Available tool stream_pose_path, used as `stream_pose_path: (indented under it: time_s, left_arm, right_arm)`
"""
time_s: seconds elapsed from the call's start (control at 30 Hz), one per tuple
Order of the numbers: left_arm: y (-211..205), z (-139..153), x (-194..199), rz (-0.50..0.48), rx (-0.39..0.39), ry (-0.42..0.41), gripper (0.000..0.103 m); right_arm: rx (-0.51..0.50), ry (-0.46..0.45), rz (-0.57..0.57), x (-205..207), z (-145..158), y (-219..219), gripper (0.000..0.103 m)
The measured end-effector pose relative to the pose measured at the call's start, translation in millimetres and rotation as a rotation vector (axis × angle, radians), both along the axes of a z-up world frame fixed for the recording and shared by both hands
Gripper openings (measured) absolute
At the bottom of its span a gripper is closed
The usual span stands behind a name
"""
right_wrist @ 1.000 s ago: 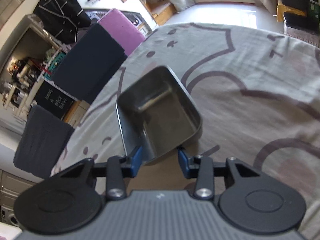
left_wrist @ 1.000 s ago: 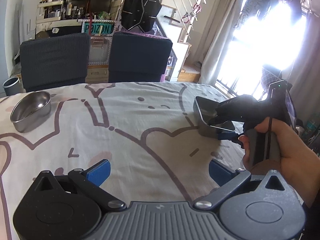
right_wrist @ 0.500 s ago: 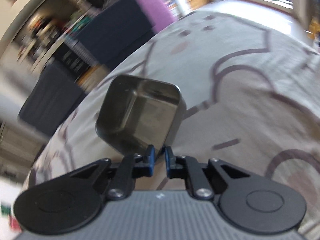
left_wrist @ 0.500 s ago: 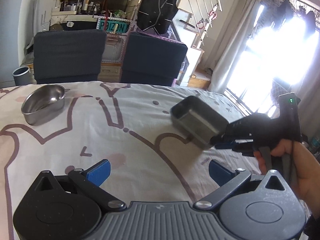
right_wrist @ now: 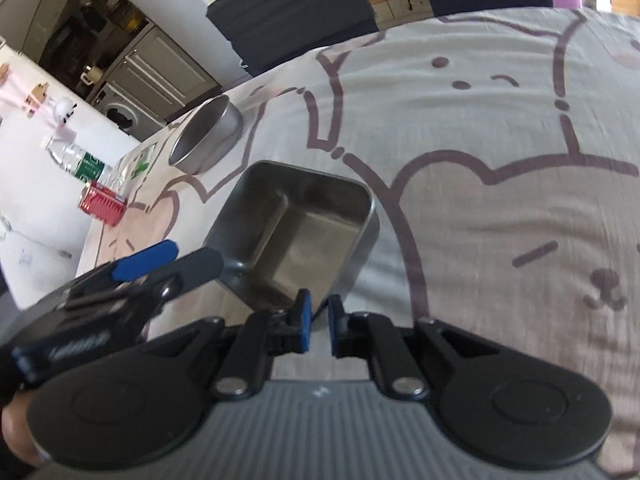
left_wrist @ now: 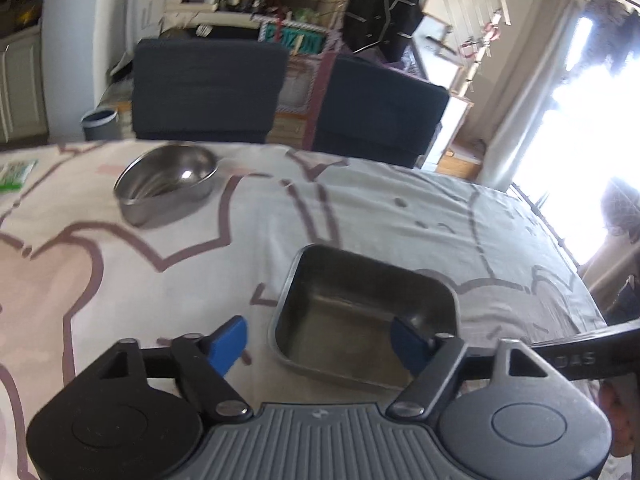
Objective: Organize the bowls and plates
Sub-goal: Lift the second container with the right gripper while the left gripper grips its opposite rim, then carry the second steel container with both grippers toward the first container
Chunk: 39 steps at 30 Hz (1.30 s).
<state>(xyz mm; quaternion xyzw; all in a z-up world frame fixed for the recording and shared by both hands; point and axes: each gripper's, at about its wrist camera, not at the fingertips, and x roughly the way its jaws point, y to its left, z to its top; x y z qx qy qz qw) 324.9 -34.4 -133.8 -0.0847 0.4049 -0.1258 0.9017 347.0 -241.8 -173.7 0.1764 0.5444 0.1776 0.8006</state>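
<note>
In the left wrist view, a round steel bowl (left_wrist: pixel 168 184) is seen at the far left of the counter (left_wrist: pixel 380 216), which is covered with a cartoon-printed cloth, and two dark chairs (left_wrist: pixel 208 92) are set behind it. Nearer and to the right, a square steel tray (left_wrist: pixel 360 312) is seen just ahead of the left gripper (left_wrist: pixel 320 340). The left gripper's fingers (left_wrist: pixel 228 340) have just been closing but are still set well apart: one blue pad lies outside the tray's left wall, not touching it, and the other is held over the tray's inside near its right wall. In the right wrist view, a bottle (right_wrist: pixel 76 160) and a red packet (right_wrist: pixel 102 204) are seen at the far left edge of the counter, with the bowl beyond them. The left gripper's blue finger is seen reaching toward the tray's near left corner. The right gripper (right_wrist: pixel 318 320) is clamped on the tray's near rim, its fingers (right_wrist: pixel 304 320) drawn almost together with the thin wall pinched between them. Whether the tray rests on the cloth or is lifted cannot be told.
</note>
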Motion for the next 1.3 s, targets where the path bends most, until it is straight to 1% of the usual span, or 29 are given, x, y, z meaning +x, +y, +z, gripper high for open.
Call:
stream_pose_path:
  time_s: [0.03, 0.07, 0.1, 0.2, 0.3, 0.33, 0.37, 0.43, 0.5, 0.6, 0.63, 0.7, 0.73, 0.87, 0.97, 1.1, 1.3]
  left_arm:
    - [3, -2, 2, 0.012, -0.011, 0.011, 0.069]
    - [7, -3, 3, 0.024, -0.022, 0.021, 0.064]
    - [8, -4, 5, 0.031, -0.029, 0.028, 0.061]
    - [12, -8, 9, 0.045, -0.051, 0.034, 0.055]
    - [12, -13, 15, 0.049, -0.091, 0.049, 0.051]
    - [11, -15, 17, 0.050, -0.104, 0.055, 0.050]
    - [10, -16, 18, 0.048, -0.110, 0.058, 0.046]
    - [5, -17, 21, 0.039, -0.109, 0.064, 0.040]
    - [2, -19, 22, 0.028, -0.102, 0.073, 0.029]
    - [0, -23, 24, 0.028, -0.086, 0.089, 0.020]
    - [0, -24, 24, 0.029, -0.086, 0.089, 0.018]
    - [1, -26, 27, 0.032, -0.096, 0.096, 0.011]
    - [1, -27, 28, 0.034, -0.096, 0.099, 0.010]
    - [1, -29, 32, 0.020, -0.095, 0.114, 0.007]
    - [0, -26, 30, 0.018, -0.090, 0.116, 0.006]
    - [-2, -13, 25, 0.004, -0.082, 0.086, 0.007]
    - [1, 14, 7, 0.008, -0.107, 0.036, 0.006]
  right_arm:
    - [-0.007, -0.005, -0.002, 1, 1, 0, 0.011]
    - [-0.017, -0.012, -0.017, 0, 4, -1, 0.010]
    - [-0.035, -0.019, -0.031, 0, 6, -4, 0.009]
    - [-0.094, -0.034, -0.079, -1, 4, -18, 0.007]
    - [-0.085, -0.069, -0.133, -4, 6, -29, 0.007]
    - [-0.080, -0.086, -0.150, -4, 8, -31, 0.009]
    - [-0.075, -0.110, -0.171, -4, 10, -32, 0.011]
    - [-0.077, -0.141, -0.189, -3, 11, -33, 0.011]
    - [-0.071, -0.144, -0.198, -1, 8, -31, 0.011]
    - [-0.083, -0.128, -0.217, 4, 1, -28, 0.011]
    - [-0.090, -0.127, -0.218, 5, -1, -27, 0.012]
    - [-0.083, -0.131, -0.209, 6, -3, -25, 0.012]
    - [-0.079, -0.133, -0.205, 6, -3, -24, 0.011]
    - [-0.128, -0.150, -0.173, 5, -1, -17, 0.009]
    - [-0.151, -0.147, -0.148, 3, -2, -13, 0.007]
    - [-0.178, -0.159, -0.135, 0, 4, -12, 0.007]
    - [-0.148, -0.196, -0.138, -14, 28, -16, 0.006]
